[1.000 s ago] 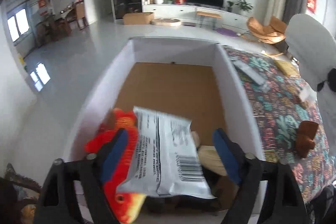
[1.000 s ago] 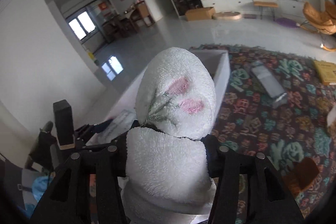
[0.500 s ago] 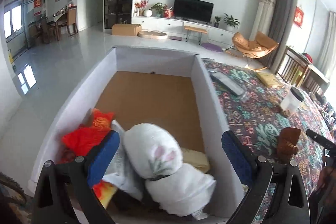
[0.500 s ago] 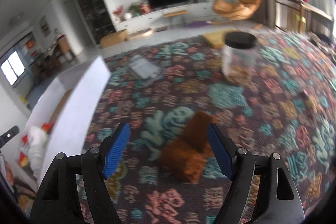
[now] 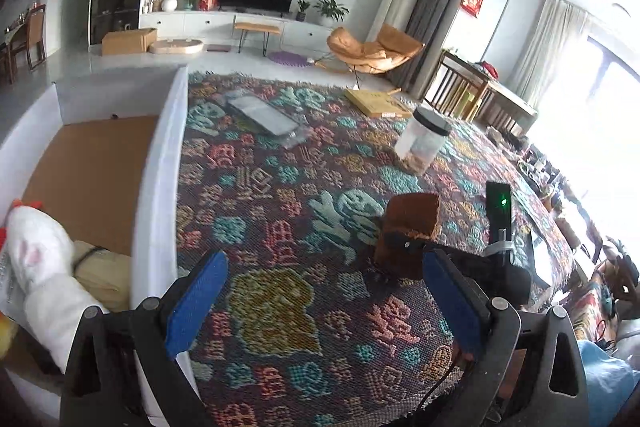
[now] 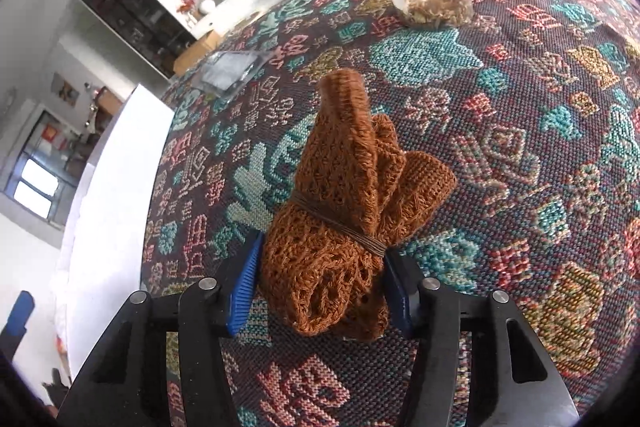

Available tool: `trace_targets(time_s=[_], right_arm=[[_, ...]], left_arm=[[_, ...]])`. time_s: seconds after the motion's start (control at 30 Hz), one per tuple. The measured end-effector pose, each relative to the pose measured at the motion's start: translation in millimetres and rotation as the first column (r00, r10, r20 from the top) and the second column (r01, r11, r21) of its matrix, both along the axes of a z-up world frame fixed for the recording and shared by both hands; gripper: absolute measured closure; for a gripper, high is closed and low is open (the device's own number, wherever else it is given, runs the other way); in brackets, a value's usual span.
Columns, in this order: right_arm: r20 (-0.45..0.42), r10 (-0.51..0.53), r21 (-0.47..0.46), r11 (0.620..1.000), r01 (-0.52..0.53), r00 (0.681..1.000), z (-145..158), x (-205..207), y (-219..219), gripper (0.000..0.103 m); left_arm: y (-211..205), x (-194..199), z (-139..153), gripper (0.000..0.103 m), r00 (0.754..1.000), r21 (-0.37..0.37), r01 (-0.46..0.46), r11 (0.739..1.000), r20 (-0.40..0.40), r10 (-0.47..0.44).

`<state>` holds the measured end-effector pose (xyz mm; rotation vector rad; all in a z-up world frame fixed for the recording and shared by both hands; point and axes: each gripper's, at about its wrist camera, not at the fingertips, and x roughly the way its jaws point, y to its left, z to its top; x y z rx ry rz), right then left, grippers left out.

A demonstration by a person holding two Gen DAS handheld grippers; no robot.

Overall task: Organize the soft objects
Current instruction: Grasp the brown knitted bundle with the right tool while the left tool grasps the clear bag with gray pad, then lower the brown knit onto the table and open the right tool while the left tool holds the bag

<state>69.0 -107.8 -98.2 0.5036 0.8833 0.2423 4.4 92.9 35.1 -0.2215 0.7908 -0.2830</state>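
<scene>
A brown knitted bundle [image 6: 344,211], tied round with a cord, lies on the patterned tablecloth [image 6: 520,147]. My right gripper [image 6: 320,287] is closing on it; both blue pads touch the bundle's near end. The left wrist view shows the same brown bundle [image 5: 412,223] right of centre. My left gripper [image 5: 320,303] stands open over the tablecloth with nothing between its fingers. At the left, the white box [image 5: 160,187] holds a rolled white towel [image 5: 36,267], a pale yellow cloth [image 5: 100,275] and a bit of a red plush toy [image 5: 24,205].
A clear jar with a black lid [image 5: 424,143] stands beyond the brown bundle. Farther back lie a clear plastic packet [image 5: 264,115] and a flat yellow box [image 5: 378,103]. The far half of the white box shows bare brown bottom [image 5: 92,167].
My right gripper let the white towel go into the box, swung over the tablecloth and came down around the brown bundle. My left gripper swung right, from over the box to the tablecloth.
</scene>
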Motion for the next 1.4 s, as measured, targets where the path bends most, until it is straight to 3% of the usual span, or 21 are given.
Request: trace_targets(time_s=[0.13,0.2,0.33,0.4,0.47,0.53,0.6,0.7,0.8,0.9,1.0,1.1,1.13,1.27,1.4], right_arm=[[0.102,-0.091,-0.02,0.995,0.093,0.991,7,-17,-52,0.046],[0.137,-0.136,-0.068,0.987,0.146,0.981,5,-20,-80,0.046],[0.153,-0.19,-0.098,0.974,0.206,0.97,-9,-21,-119,0.046],[0.149,-0.203,-0.035,0.977,0.21,0.968,-15,-24,-131,0.045],[0.156,-0.194,-0.052,0.978,0.204,0.969,-15,-23,-129,0.044],[0.157,-0.183,-0.069,0.978,0.196,0.971,-15,-19,-125,0.043],[0.152,-0.18,-0.057,0.98,0.19,0.972,-17,-15,-127,0.042],[0.128,-0.174,0.003,0.985,0.175,0.976,-22,-11,-131,0.042],[0.129,-0.171,-0.002,0.985,0.172,0.977,-21,-10,-127,0.042],[0.131,-0.171,-0.008,0.985,0.173,0.977,-20,-9,-125,0.041],[0.134,-0.172,-0.013,0.984,0.175,0.976,-20,-8,-124,0.041],[0.138,-0.17,-0.028,0.984,0.175,0.976,-19,-8,-122,0.042],[0.138,-0.17,-0.03,0.984,0.176,0.976,-18,-8,-122,0.043],[0.135,-0.168,-0.021,0.985,0.173,0.977,-18,-8,-124,0.044],[0.11,-0.161,-0.011,0.987,0.163,0.981,-14,5,-137,0.044]], left_arm=[[-23,38,-28,0.005,0.997,-0.035,-0.045,0.998,-0.065,0.042],[-29,77,-35,0.005,0.993,-0.05,-0.1,0.994,-0.072,0.096],[-22,192,-50,0.005,0.969,-0.079,-0.226,0.971,-0.118,0.216],[-13,254,-63,0.005,0.955,-0.069,-0.258,0.964,-0.168,0.243],[-1,309,-77,0.006,0.937,-0.066,-0.272,0.96,-0.245,0.249],[8,352,-89,0.007,0.907,-0.027,-0.309,0.951,-0.307,0.287],[13,378,-96,0.007,0.888,0.012,-0.352,0.936,-0.311,0.338],[6,401,-107,0.007,0.88,0.086,-0.369,0.925,-0.288,0.378],[-7,421,-122,0.006,0.878,0.207,-0.34,0.917,-0.28,0.389],[-12,427,-132,0.0,0.889,0.306,-0.312,0.899,-0.239,0.39],[-12,420,-134,0.0,0.918,0.317,-0.275,0.907,-0.194,0.346],[-14,404,-128,0.015,0.942,0.316,-0.232,0.92,-0.162,0.293],[-17,397,-126,0.016,0.948,0.302,-0.214,0.929,-0.165,0.272],[-59,341,-126,0.016,0.986,0.282,-0.045,0.958,-0.141,0.088],[-106,256,-126,0.016,0.99,0.282,0.11,0.953,-0.115,-0.081]])
